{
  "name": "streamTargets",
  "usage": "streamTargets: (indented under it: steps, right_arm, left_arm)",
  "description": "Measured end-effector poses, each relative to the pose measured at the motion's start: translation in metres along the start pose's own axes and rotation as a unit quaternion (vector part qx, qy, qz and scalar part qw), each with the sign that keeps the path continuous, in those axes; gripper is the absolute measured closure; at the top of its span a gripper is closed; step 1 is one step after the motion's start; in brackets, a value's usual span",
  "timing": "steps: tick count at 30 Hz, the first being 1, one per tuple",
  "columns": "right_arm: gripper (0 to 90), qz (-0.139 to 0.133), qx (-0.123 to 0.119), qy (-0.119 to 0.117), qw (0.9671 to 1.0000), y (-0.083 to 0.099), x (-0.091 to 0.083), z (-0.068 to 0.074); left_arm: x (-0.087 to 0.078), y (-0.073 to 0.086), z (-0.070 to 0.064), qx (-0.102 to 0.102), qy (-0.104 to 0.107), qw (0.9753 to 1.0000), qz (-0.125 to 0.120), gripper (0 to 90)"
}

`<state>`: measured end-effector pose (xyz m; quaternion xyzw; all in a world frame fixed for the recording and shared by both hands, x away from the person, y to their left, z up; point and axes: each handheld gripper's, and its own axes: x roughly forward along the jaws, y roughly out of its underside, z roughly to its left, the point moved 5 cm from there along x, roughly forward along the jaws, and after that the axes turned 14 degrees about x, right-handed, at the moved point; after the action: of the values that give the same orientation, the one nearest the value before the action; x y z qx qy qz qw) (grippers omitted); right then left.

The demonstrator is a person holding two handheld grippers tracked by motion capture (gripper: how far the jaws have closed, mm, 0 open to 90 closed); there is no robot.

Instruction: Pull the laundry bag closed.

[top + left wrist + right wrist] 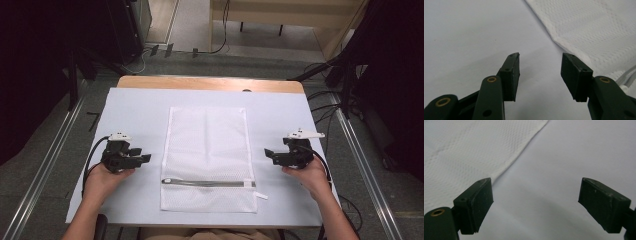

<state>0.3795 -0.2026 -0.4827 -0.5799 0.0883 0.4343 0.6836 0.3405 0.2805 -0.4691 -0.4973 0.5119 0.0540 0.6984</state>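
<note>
a white mesh laundry bag [208, 155] lay flat in the middle of the table [135, 110], which was covered in white, its grey zipper [207, 183] running across near the person's edge and closed along its length; whether anything was inside could not be told. the left gripper [145, 158] sat just left of the bag with its jaws parted, holding nothing. the right gripper [270, 154] sat just right of it, jaws spread wider, also empty. the left gripper view caught the bag's hemmed edge [564, 45] and a sliver of the zipper end, while the right gripper view showed the mesh weave [474, 152] close up beside the bare cover.
</note>
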Motion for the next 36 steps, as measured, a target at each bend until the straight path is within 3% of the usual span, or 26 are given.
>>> streamTargets:
  steps: [8,11,14,16,26,36]
  right_arm:
    - [14.3,0.002,0.001,0.004,1.0000,0.0009,-0.0016,0.0020]
    - [18.8,0.010,0.003,0.000,0.9999,0.0021,-0.0014,0.0033]
    - [25.1,0.018,0.004,0.005,0.9998,0.0029,-0.0012,0.0036]
    - [26.7,0.023,0.013,0.001,0.9997,0.0028,-0.0011,0.0046]
    - [40.1,0.031,0.008,-0.007,0.9995,0.0038,-0.0011,0.0072]
    - [44.1,0.030,0.012,-0.013,0.9994,0.0034,-0.0040,0.0094]
  left_arm:
    - [-0.0022,-0.0031,0.0023,-0.019,0.012,0.9997,-0.012,51.4]
    - [-0.0037,-0.0034,0.0032,-0.022,0.006,0.9997,-0.008,51.6]
    - [-0.0033,-0.0028,0.0048,-0.043,0.011,0.9990,0.006,50.0]
    - [-0.0033,-0.0026,0.0055,-0.042,0.004,0.9991,0.011,48.1]
    - [-0.0028,-0.0042,0.0038,-0.044,0.025,0.9987,0.000,40.8]
    - [-0.0005,-0.0069,-0.0011,-0.037,0.032,0.9988,-0.003,37.4]
